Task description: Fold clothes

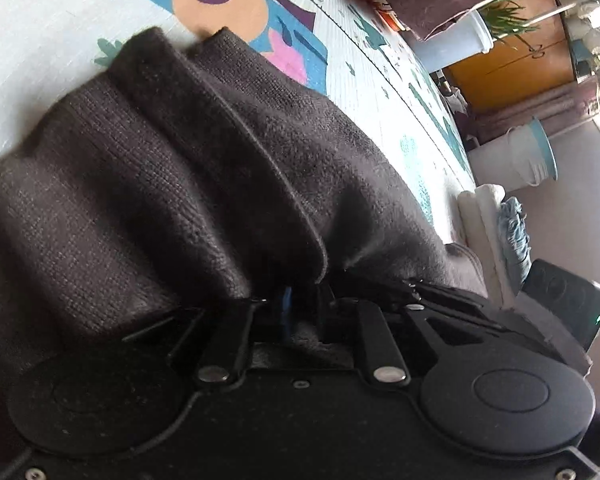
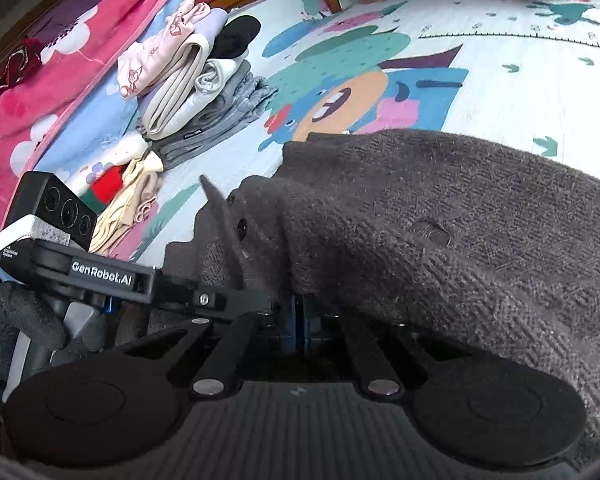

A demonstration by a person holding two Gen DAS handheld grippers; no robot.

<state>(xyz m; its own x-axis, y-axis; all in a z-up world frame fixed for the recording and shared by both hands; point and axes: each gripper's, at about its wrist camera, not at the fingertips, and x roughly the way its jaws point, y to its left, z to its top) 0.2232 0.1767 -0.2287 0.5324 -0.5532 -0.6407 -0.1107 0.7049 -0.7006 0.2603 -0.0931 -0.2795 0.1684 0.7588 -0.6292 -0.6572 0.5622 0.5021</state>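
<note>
A dark grey knitted sweater (image 1: 188, 168) hangs in folds over a cartoon play mat (image 1: 40, 20). My left gripper (image 1: 288, 308) is shut on an edge of it, with the fingers buried in the fabric. In the right wrist view the same sweater (image 2: 440, 216) drapes over my right gripper (image 2: 300, 312), which is shut on its edge. The left gripper's body (image 2: 112, 276) shows at the left there, with one dark finger (image 2: 224, 220) pressed into the sweater. The fingertips of both grippers are hidden by cloth.
A pile of folded clothes (image 2: 196, 92) lies on the mat (image 2: 500, 72) at the upper left, beside a pink and blue blanket (image 2: 60, 80). White buckets (image 1: 516, 156), folded towels (image 1: 496, 232) and an orange cabinet (image 1: 516, 56) stand past the mat's edge.
</note>
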